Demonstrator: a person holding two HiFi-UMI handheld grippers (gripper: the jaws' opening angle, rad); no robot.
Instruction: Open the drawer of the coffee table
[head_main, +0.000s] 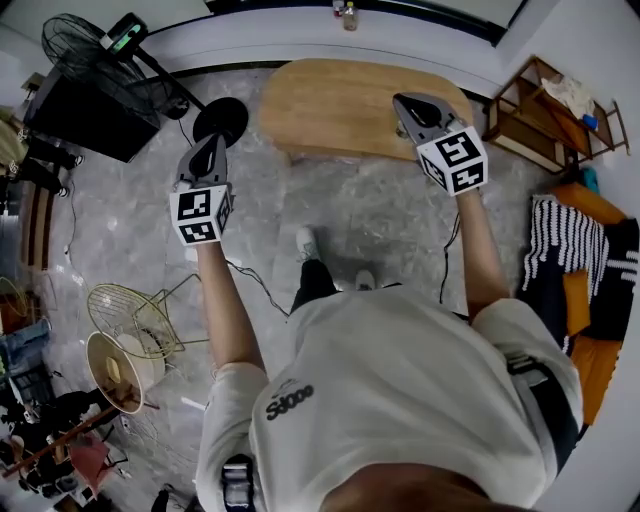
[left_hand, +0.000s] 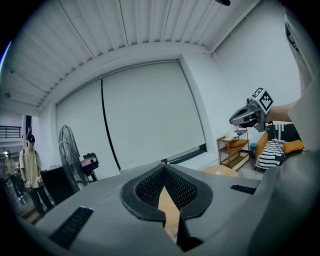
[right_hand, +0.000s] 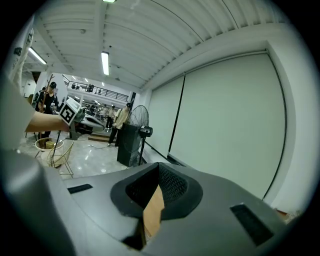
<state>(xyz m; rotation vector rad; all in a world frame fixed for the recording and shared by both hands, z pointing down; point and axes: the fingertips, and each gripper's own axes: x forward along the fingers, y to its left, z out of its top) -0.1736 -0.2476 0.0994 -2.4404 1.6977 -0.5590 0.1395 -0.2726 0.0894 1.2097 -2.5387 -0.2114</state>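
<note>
The coffee table (head_main: 345, 105) is a light wooden oval on the marble floor ahead of me; no drawer shows from above. My left gripper (head_main: 213, 141) hangs over the floor to the left of the table, jaws shut and empty. My right gripper (head_main: 404, 101) is over the table's right part, also shut with nothing held. In the left gripper view the jaws (left_hand: 164, 169) meet at the tip, with a strip of the wooden top (left_hand: 169, 207) below them. The right gripper view shows its jaws (right_hand: 159, 171) closed over the same wood (right_hand: 152, 216).
A standing fan (head_main: 90, 40) with a round base (head_main: 222, 118) and a black cabinet (head_main: 88, 115) stand at the far left. A wooden shelf (head_main: 545, 115) and a seat with striped and orange cushions (head_main: 585, 270) are on the right. A wire stool (head_main: 140, 315) sits by my left.
</note>
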